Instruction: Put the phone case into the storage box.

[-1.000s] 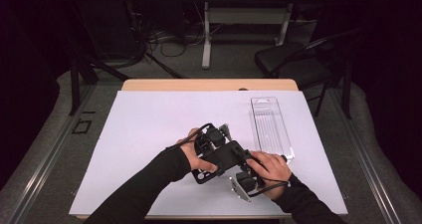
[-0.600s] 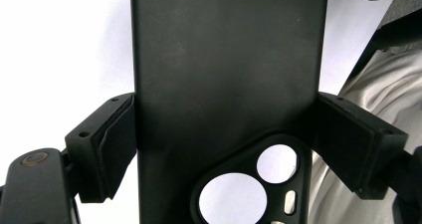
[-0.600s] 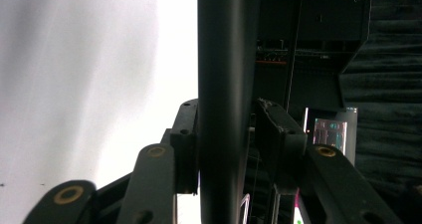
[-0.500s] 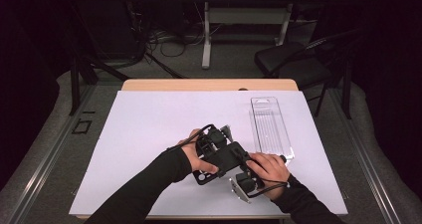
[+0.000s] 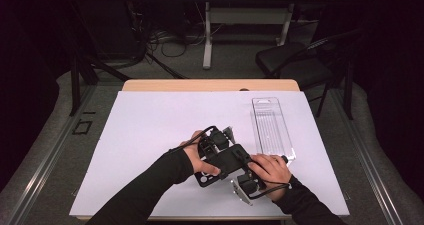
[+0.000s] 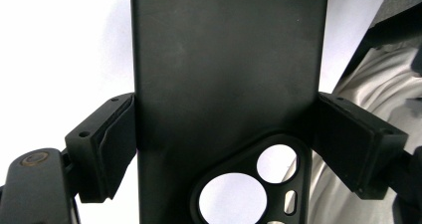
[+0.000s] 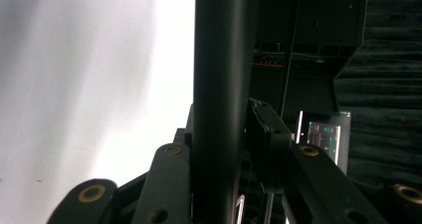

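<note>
Matte black phone case [image 6: 224, 84] runs lengthwise between both tools: left tool [image 6: 224, 134] clamps its flat width, while right tool [image 7: 234, 149], jaws just closing, pinches its thin edge.

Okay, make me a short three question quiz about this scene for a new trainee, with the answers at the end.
1. True or false: the left gripper is clamped across the width of the black phone case.
2. Multiple choice: where does the clear plastic package lie? A) on the white table cover, toward its right side; B) on the floor; C) on the chair.
3. Fill in: in the right gripper view, the right gripper has the case edge-on between its jaws, which have just been ____.

Key: 1 true. 2 A. 3 closing; the right pad sits at the case's edge, though full contact on both sides is hard to confirm.
</note>
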`<state>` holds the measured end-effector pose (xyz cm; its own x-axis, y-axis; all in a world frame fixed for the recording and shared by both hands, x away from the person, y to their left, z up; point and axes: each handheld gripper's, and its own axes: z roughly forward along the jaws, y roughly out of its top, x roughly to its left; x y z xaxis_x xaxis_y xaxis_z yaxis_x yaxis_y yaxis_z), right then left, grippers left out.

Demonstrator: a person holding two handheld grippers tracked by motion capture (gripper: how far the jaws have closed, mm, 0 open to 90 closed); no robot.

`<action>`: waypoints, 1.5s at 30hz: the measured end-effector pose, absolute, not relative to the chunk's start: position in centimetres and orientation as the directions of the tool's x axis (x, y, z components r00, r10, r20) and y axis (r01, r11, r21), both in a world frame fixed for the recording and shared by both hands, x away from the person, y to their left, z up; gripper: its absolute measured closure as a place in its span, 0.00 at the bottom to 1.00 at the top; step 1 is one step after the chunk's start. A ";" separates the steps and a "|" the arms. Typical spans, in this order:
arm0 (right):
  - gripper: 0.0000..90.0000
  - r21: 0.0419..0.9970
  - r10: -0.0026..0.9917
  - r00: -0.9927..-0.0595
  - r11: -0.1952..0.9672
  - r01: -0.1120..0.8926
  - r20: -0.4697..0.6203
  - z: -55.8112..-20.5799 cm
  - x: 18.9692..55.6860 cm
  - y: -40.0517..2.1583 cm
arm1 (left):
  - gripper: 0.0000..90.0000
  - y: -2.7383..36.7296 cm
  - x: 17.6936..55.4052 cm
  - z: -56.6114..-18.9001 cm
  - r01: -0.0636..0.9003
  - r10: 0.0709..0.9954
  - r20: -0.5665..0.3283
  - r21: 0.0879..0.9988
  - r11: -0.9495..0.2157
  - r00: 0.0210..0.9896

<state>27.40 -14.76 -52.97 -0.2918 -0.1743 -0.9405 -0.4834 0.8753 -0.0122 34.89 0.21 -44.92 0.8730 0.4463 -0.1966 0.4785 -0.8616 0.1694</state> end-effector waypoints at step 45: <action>0.96 -0.043 -0.183 -0.224 0.857 -0.514 -0.957 -52.8 27.5 -14.6 | 0.16 0.8 35.5 -45.1 0.512 0.449 -0.305 0.170 -0.842 0.840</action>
<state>27.47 -14.65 -52.78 -0.2241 -0.1828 -0.9573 -0.5139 0.8567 -0.0433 35.47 0.78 -45.12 0.8397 0.4492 -0.3051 0.5121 -0.8420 0.1696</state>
